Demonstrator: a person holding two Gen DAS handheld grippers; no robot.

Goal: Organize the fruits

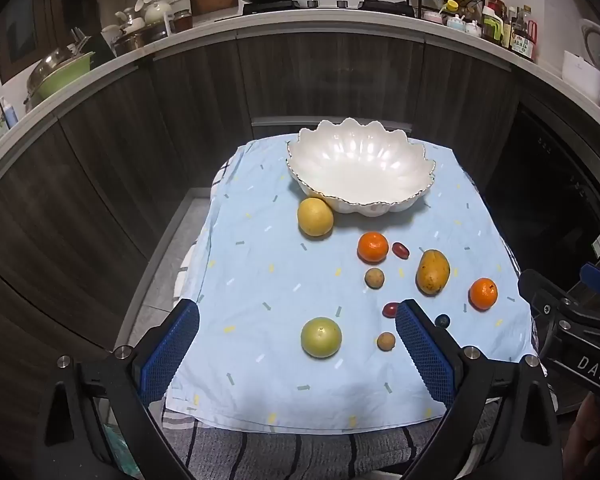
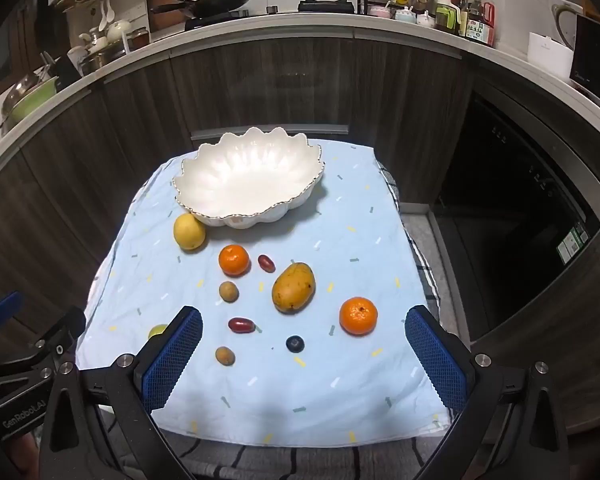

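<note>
Nothing of the task shows as done: the white bowl (image 1: 360,168) stands empty at the far end of the blue cloth (image 1: 260,280), straight ahead of both tongs, and every fruit lies outside it. The left tongs (image 1: 298,344) hang over the near edge with jaws wide apart and nothing between the pads; the right tongs (image 2: 304,354) likewise stand fully open and hold nothing. In the left view, a green fruit (image 1: 321,337) lies just ahead between the left jaws, the closest piece to them. A yellow citrus (image 1: 315,217) sits far forward, touching or nearly touching the bowl's near-left wall. Ahead of the right tongs lie a blueberry (image 2: 295,343), a small brown fruit (image 2: 225,355) and a red date (image 2: 242,324), all near and between the jaws' line. Further forward are a mango (image 2: 293,287), a second brown fruit (image 2: 228,291), a second date (image 2: 266,263) and an orange (image 2: 233,259). Another orange (image 2: 358,315) rests ahead and toward the right jaw, apart from the rest. Ten pieces by count remain to be moved. Judgement: the work stands at its start, with the whole transfer outstanding. The small round items look liable to roll on the wrinkled cloth; the green fruit seems the ready first pick for the left.
</note>
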